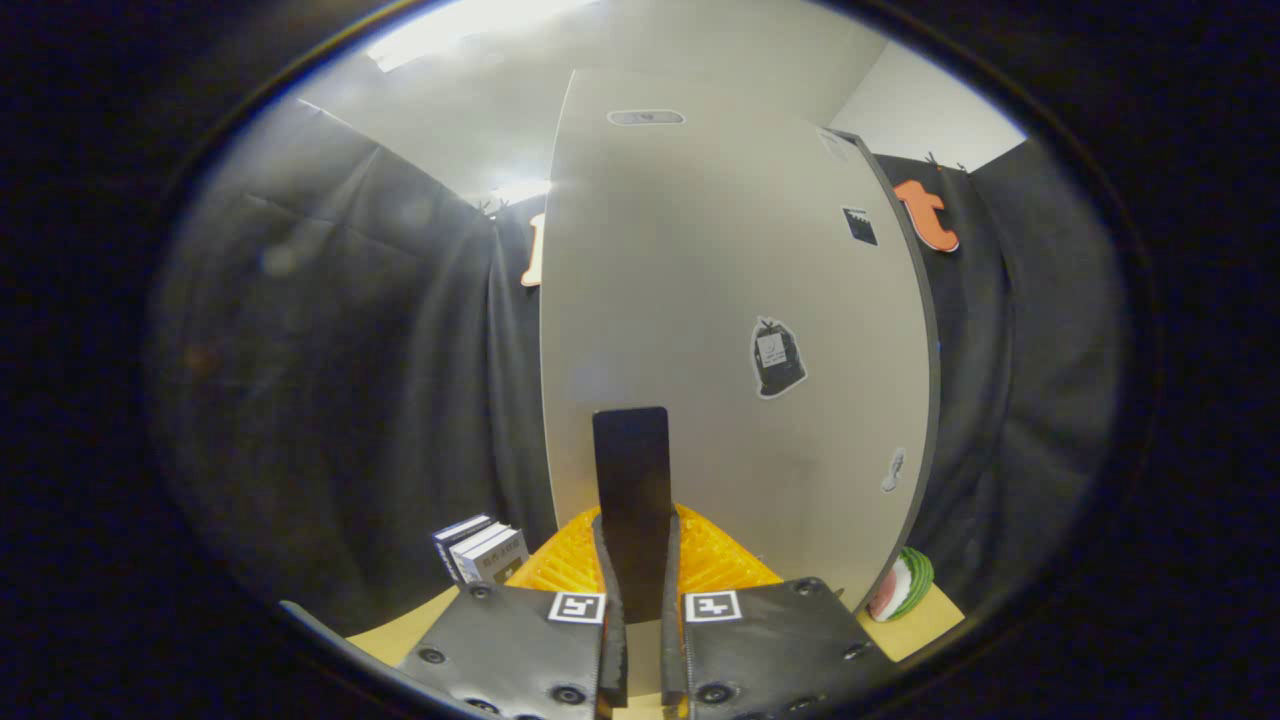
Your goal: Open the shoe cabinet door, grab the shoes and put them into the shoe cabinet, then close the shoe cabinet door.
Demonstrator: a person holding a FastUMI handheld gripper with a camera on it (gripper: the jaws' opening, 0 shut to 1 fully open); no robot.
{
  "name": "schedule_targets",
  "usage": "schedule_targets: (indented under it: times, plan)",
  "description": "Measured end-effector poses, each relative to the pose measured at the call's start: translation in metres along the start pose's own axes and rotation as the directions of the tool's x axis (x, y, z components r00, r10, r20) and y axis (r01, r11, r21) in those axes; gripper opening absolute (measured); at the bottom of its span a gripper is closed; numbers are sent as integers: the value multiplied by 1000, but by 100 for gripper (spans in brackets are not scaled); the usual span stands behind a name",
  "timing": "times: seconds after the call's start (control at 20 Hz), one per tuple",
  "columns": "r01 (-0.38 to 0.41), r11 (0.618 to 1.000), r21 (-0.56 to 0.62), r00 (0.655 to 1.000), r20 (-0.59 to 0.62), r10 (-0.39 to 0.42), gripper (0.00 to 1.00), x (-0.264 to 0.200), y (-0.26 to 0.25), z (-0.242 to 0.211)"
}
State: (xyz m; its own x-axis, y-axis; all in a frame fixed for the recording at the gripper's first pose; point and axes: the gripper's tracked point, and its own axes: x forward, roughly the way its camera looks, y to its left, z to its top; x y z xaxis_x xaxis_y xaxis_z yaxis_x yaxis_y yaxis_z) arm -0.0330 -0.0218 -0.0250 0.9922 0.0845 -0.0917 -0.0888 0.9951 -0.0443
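Note:
The white shoe cabinet door (700, 300) stands upright just ahead of me, with a few small stickers on its face. A flat black handle (630, 470) sticks out from the door's lower part and runs down between my fingers. My gripper (640, 625) is shut on this handle, one finger pressing each side of it. The door's right edge (925, 330) shows as a thin dark line.
An orange ribbed thing (725, 560) lies low at the foot of the door, behind my fingers. A small stack of books (480, 548) stands to the left on the wooden surface (410, 625). A toy watermelon slice (902, 585) lies to the right of the door.

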Motion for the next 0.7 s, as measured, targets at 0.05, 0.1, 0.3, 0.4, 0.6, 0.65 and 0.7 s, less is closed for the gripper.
schedule_targets:
  times: [0.05, 0.1, 0.3, 0.4, 0.6, 0.65, 0.7]
  plan:
    - [-14, 1000, 0, 1000, -2, 14, 15, -6, -2, 0]
    - [-25, 1000, 1, 1000, -3, 25, 15, -11, -6, 1]
    - [-42, 999, 5, 999, 4, 42, 15, -35, -20, 3]
    - [-41, 999, 1, 999, 6, 41, 15, -45, -27, 5]
    - [-24, 1000, -8, 1000, 16, 24, 14, -65, -40, 6]
    - [-17, 1000, -10, 1000, 20, 17, 14, -69, -42, 6]
    - [-9, 1000, -15, 1000, 24, 9, 14, -73, -45, 8]
